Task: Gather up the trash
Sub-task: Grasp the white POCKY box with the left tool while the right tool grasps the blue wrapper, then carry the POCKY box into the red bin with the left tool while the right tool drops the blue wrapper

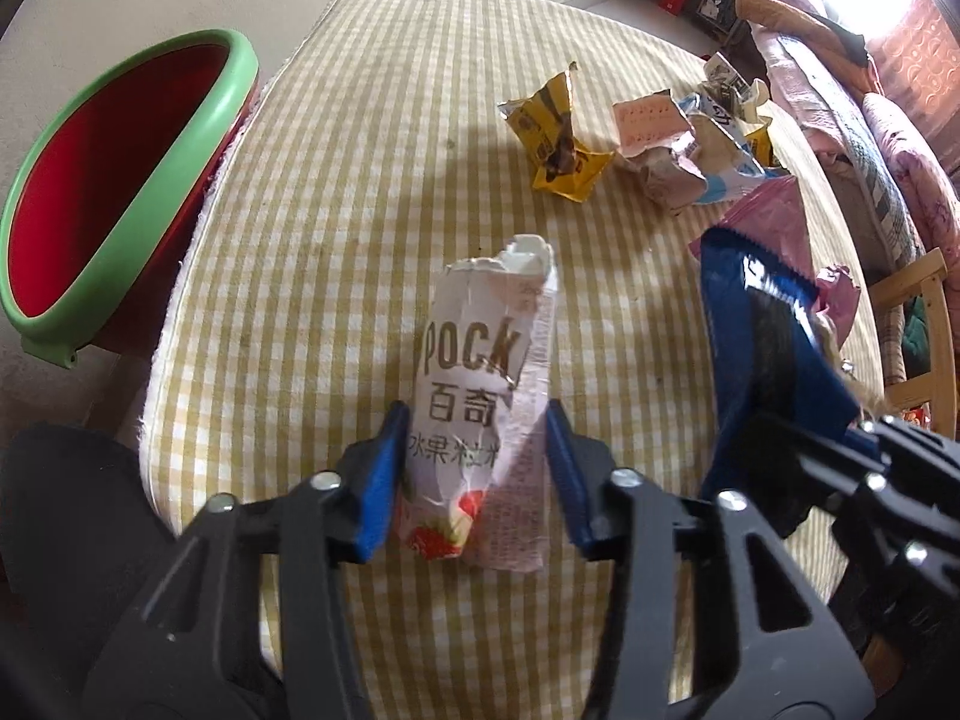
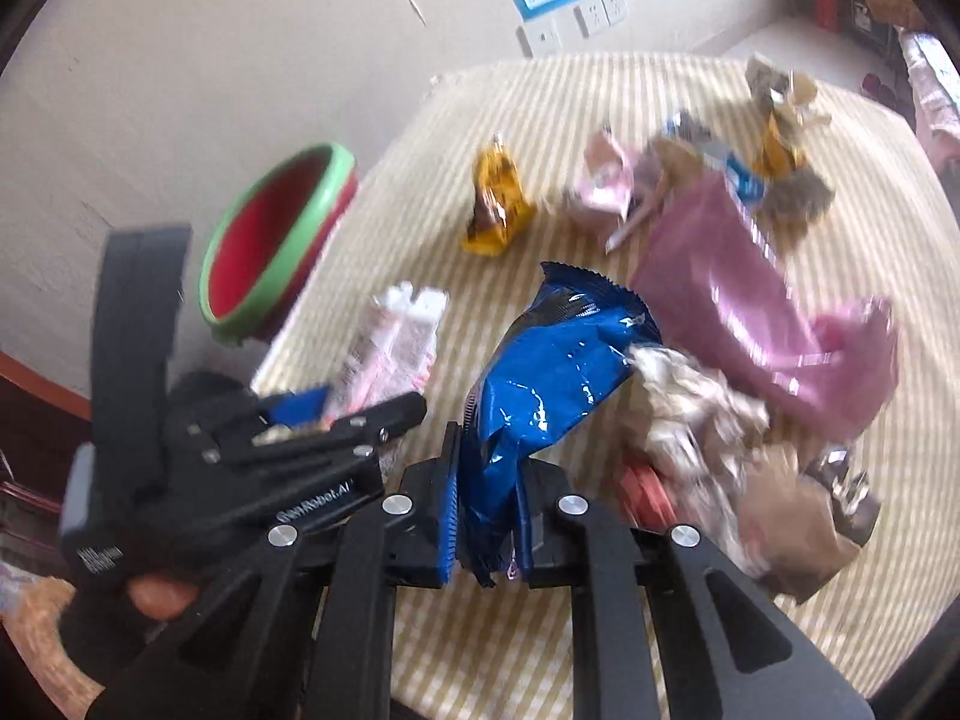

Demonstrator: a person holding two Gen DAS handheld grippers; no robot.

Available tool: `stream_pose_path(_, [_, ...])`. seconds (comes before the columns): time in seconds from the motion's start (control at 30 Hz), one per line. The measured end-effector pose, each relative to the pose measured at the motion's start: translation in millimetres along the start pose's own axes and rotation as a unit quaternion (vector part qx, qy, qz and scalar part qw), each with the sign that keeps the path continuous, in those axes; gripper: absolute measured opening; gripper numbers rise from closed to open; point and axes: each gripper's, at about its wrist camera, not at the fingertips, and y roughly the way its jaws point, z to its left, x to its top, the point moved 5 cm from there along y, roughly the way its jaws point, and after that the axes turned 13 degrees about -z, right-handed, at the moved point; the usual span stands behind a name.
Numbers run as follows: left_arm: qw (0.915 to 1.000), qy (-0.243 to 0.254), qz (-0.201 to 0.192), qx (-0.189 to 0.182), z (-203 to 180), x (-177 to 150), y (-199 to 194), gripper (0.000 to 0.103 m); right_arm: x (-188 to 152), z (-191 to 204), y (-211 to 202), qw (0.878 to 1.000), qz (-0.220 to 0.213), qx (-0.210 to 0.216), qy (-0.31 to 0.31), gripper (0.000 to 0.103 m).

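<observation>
Bright daylight from upper right, fisheye-bent edges, right wrist view motion-blurred

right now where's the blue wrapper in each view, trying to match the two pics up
Left wrist: the blue wrapper stands at the right edge, sticking up from the right gripper, beside the white Pocky wrapper.
Right wrist: it is at bottom centre, pinched between that gripper's own fingers.
Shared landmark: the watermelon-style bin, far left in the left wrist view, left of centre in the right.
</observation>
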Motion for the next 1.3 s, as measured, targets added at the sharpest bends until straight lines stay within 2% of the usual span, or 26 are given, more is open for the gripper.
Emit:
stream_pose_path(0.13, [0.9995,-0.014,-0.027,-0.005,3.4,6.3,-9.0,0.038,1.8,2.4,-11.8,1.000,-0.016,0.006,-0.003,0.015])
stream_pose_path(0.57, [0.9929,-0.032,-0.111,0.028,18.5,30.9,-43.6,0.038,19.4,7.4,-16.1,0.999,-0.038,0.009,-0.009,0.015])
stream_pose_path(1.0, [0.9765,-0.028,-0.200,0.077,43.2,67.3,-93.9,0.038,50.3,36.4,-24.5,0.996,-0.072,0.018,-0.043,0.015])
stream_pose_path(1.3, [0.9684,-0.030,-0.230,0.091,55.2,84.4,-114.3,0.038,64.6,54.6,-20.4,0.994,-0.084,0.027,-0.063,0.015])
